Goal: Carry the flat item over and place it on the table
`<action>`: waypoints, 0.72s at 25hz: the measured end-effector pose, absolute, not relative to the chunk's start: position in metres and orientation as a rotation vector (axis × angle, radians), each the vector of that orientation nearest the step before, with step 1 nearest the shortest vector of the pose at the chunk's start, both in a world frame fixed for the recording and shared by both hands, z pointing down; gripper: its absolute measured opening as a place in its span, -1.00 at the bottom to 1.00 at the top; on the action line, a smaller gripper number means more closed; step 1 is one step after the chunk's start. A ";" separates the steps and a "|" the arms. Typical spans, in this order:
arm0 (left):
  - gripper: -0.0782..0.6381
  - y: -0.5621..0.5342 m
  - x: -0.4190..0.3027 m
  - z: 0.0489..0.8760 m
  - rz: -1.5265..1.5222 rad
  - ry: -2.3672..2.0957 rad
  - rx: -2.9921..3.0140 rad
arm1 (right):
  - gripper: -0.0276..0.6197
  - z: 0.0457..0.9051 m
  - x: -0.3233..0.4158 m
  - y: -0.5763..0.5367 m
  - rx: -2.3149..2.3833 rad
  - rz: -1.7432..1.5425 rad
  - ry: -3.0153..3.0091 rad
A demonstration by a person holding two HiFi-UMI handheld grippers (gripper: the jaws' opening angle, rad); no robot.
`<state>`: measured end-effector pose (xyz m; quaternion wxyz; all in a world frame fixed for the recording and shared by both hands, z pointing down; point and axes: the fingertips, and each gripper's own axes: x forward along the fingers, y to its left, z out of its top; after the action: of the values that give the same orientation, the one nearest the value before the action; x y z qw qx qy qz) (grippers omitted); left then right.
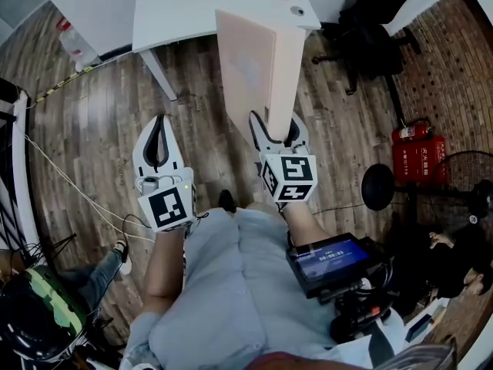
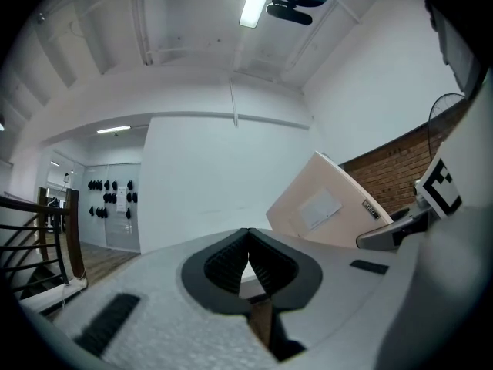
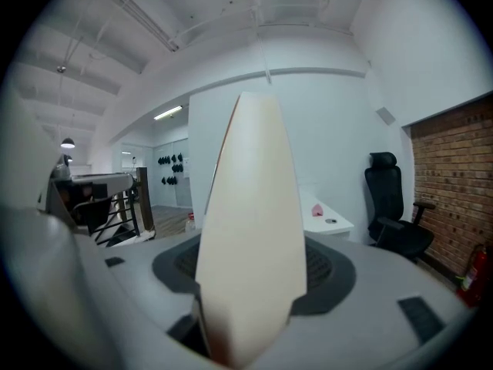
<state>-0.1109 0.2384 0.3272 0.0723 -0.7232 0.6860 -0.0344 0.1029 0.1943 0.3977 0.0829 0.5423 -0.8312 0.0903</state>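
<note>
Between the jaws of the right gripper (image 1: 276, 126) a pale pink flat item (image 1: 253, 72) stands on edge, firmly clamped, its far end toward the near edge of the white table (image 1: 192, 6). Alongside, the left gripper (image 1: 160, 122) has its jaws pressed together on nothing.

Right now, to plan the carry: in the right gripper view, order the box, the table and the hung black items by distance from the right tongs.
1. Box, clamped in the right tongs, centre.
2. Table, ahead, to the right.
3. Hung black items, far back, left.
</note>
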 end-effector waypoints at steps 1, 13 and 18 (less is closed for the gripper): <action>-0.76 0.235 -0.111 0.325 -0.091 2.056 -2.177 | -0.05 0.392 0.102 0.190 1.623 0.260 -2.486; -0.76 0.151 -0.097 0.323 -0.106 2.015 -2.213 | -0.05 0.374 0.113 0.114 1.676 0.254 -2.489; -0.76 0.100 -0.094 0.333 -0.188 2.021 -2.205 | -0.05 0.389 0.116 0.063 1.655 0.307 -2.481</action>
<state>-0.0943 0.0995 0.3329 0.0722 -0.7338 0.6726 -0.0624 0.1156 0.0627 0.3894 0.0717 0.5505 -0.8254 0.1021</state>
